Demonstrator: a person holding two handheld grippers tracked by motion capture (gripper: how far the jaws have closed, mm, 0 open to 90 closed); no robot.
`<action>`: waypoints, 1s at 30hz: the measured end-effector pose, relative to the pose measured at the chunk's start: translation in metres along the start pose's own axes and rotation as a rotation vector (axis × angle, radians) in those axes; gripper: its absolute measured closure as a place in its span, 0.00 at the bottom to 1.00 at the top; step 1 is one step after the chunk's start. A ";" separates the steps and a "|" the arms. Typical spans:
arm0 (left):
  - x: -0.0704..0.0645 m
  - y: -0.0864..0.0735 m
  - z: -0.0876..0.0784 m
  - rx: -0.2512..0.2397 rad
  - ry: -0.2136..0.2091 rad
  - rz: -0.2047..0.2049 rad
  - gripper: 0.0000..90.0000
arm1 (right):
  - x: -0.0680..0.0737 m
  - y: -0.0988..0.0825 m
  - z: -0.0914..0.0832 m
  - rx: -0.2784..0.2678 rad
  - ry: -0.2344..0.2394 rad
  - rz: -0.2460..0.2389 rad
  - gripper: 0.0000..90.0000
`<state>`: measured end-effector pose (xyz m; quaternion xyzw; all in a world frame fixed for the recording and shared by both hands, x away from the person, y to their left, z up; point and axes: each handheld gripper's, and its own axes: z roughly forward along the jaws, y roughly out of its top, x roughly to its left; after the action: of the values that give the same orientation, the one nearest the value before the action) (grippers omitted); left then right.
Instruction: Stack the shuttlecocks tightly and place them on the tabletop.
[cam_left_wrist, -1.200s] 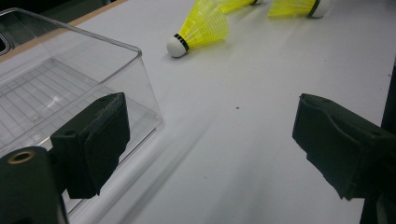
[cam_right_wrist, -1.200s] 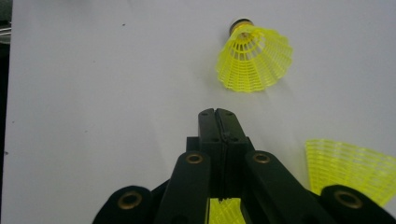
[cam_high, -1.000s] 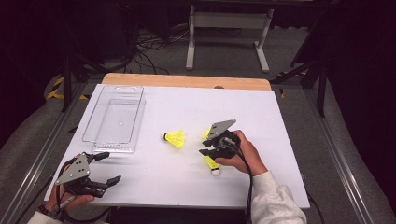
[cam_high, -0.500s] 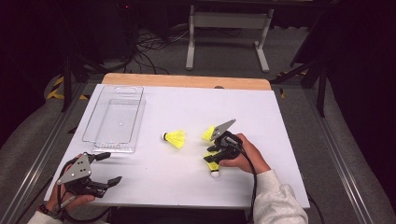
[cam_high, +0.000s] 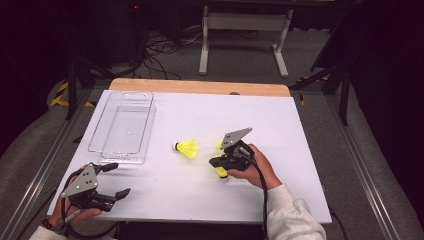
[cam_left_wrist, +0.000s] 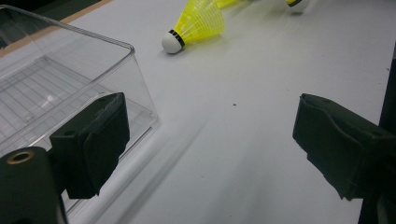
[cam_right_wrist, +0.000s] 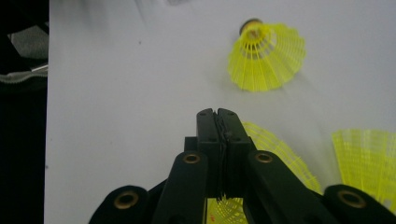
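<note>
Three yellow shuttlecocks lie mid-table; your right claw (cam_right_wrist: 218, 114) has just clenched on one skirt (cam_right_wrist: 280, 158), while your left claw (cam_left_wrist: 210, 140), released, waits near the front-left corner.

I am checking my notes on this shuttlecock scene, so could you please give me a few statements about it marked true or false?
1. The right gripper has its black jaws shut on the thin skirt of a yellow plastic shuttlecock. True.
2. The left gripper is shut on a shuttlecock. False: its jaws stand wide open with nothing between them.
3. The clear plastic rectangular container holds a shuttlecock. False: it is empty.
4. A second yellow shuttlecock lies on its side on the white table, apart from the container. True.
5. Its white cork tip points toward the right gripper. False: it points toward the container.
</note>
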<state>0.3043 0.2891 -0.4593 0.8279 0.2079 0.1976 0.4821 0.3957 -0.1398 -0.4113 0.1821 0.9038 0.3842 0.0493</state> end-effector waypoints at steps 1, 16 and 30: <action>0.000 0.000 0.000 -0.002 0.001 0.003 0.13 | 0.002 0.004 0.002 -0.032 -0.009 0.002 0.99; -0.001 0.000 -0.001 -0.006 0.001 0.008 0.13 | 0.016 0.018 0.028 -0.177 -0.030 0.027 0.99; -0.001 0.001 -0.002 -0.008 0.000 0.010 0.13 | 0.023 0.000 0.021 -0.113 -0.097 0.000 0.90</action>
<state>0.3020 0.2895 -0.4581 0.8269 0.2028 0.2010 0.4845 0.3787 -0.1171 -0.4252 0.1976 0.8772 0.4253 0.1034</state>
